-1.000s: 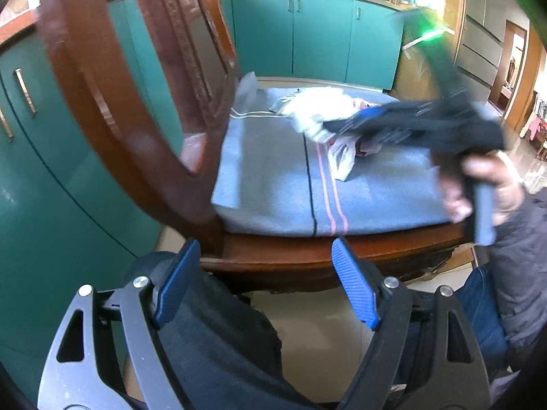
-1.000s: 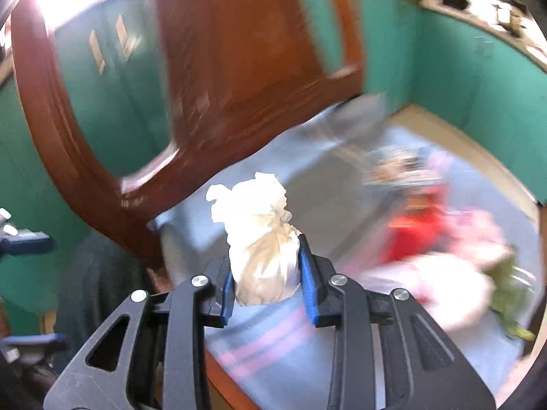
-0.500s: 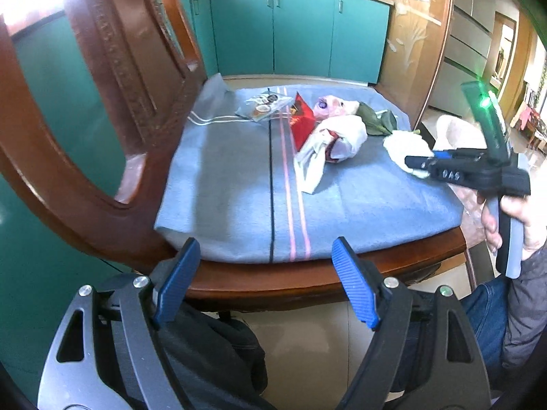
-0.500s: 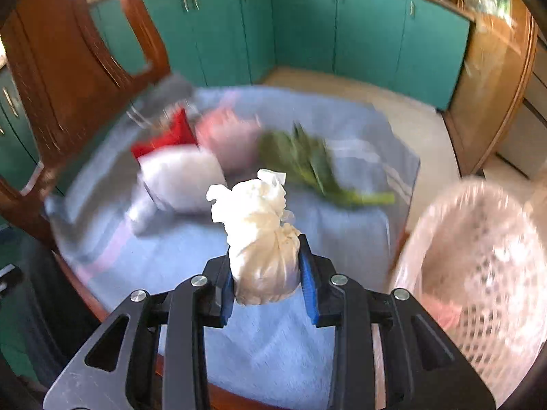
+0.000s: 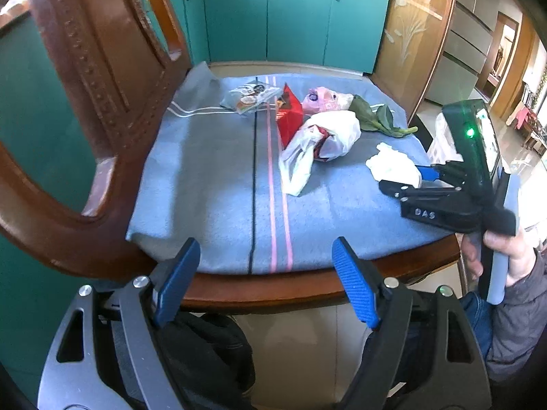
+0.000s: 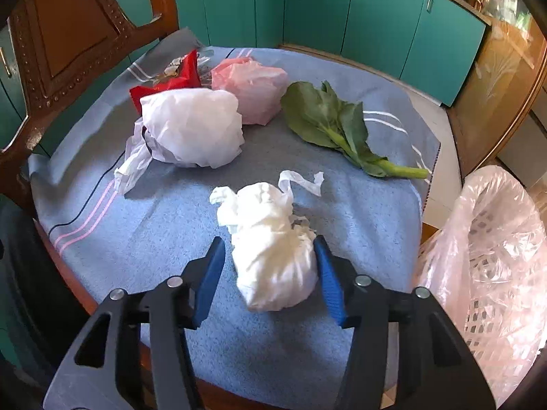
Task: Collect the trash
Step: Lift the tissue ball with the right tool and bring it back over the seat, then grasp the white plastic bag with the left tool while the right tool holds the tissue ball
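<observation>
White tissue wad [image 6: 273, 256] between opening right claw [image 6: 270, 273] | left claw [image 5: 263, 280] released, angled down

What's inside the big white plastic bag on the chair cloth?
Through the open mouth of the white plastic bag, something red and dark shows in the left wrist view. The rest is hidden by the bag's plastic, so the contents can't be identified.

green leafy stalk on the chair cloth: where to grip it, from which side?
Grip the bare stem, not the floppy leaves. It lies flat on the cloth, its end pointing toward the lined basket; come from above, fingers closing across it. Probably easiest for the right gripper, whose jaws are opening.
</observation>
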A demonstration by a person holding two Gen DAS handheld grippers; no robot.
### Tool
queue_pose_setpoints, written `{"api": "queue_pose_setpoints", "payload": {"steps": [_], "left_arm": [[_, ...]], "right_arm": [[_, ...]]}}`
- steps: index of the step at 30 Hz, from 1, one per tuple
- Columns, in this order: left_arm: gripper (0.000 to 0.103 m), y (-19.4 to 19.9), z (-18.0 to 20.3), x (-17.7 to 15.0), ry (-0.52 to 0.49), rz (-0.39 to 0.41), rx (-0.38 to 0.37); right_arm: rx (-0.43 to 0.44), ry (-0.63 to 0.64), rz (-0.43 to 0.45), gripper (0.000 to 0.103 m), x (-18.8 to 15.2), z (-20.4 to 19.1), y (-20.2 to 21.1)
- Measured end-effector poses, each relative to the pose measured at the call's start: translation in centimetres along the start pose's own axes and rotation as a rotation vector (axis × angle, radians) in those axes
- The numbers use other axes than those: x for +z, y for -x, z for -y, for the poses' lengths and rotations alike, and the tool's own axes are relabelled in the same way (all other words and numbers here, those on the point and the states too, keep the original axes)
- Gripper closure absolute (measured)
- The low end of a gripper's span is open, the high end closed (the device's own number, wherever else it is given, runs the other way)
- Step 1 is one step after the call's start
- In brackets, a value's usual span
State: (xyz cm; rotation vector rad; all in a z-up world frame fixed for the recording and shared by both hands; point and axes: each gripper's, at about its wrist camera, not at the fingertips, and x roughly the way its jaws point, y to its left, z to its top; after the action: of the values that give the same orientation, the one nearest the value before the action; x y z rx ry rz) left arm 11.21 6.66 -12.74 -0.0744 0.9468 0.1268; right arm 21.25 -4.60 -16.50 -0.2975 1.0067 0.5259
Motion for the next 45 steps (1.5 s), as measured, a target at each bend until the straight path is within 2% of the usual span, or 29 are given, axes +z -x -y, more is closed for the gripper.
{"api": "queue_pose_setpoints", "payload": {"steps": [7,14,15,17,19,25,30,34,38,41,42,43,44,45], "left_arm": [[0.022,-0.9,1.3,-0.1,-0.03,-0.02,-0.014],[0.022,-1.0,0.8,0.1,-0.013,-0.029,0.001],[0.022,-1.0,0.6,0.2,-0.01,-0.029,0.004],[0.022,-1.1,0.4,0.4,0.001,-0.029,0.007],[0.022,-1.2,0.3,0.9,0.016,-0.026,0.002],[0.022,-2.5,0.4,3.3,0.072,0.011,-0.029],[0.02,-5.1,2.1,6.2,0.048,0.01,-0.048],[0.014,-7.2,4.0,8.6,0.005,-0.008,-0.052],[0.014,-9.4,5.3,10.1,0.048,-0.047,-0.105],[0.014,-11.4,6.1,10.6,0.053,-0.068,-0.093],[0.015,-11.9,6.1,10.6,0.053,-0.073,-0.086],[0.029,-12.3,6.0,10.3,0.053,-0.079,-0.082],[0.051,-12.5,5.9,10.0,0.052,-0.088,-0.085],[0.058,-13.0,5.6,9.8,0.049,-0.113,-0.093]], "right_arm": [[-0.019,-0.004,-0.007,0.047,0.4,-0.2,-1.1],[-0.022,-0.026,-0.001,0.048,0.9,0.1,-1.6],[-0.019,-0.032,0.001,0.056,0.9,0.2,-1.5],[-0.005,-0.036,0.005,0.064,1.0,0.3,-1.3],[0.012,-0.046,0.012,0.066,1.0,0.5,-1.0],[0.017,-0.077,0.048,0.066,0.9,1.6,0.6],[0.008,-0.147,0.057,0.066,0.4,3.8,1.7],[0.007,-0.165,0.076,0.066,0.0,4.8,2.6],[0.001,-0.167,0.087,0.066,0.0,5.0,3.0],[0.002,-0.162,0.089,0.066,0.1,4.8,3.1],[0.002,-0.158,0.089,0.066,0.0,4.8,3.1],[0.001,-0.153,0.088,0.066,0.0,4.7,3.1],[-0.001,-0.151,0.087,0.066,0.0,4.6,3.0],[-0.005,-0.148,0.085,0.066,-0.1,4.6,3.0]]}}
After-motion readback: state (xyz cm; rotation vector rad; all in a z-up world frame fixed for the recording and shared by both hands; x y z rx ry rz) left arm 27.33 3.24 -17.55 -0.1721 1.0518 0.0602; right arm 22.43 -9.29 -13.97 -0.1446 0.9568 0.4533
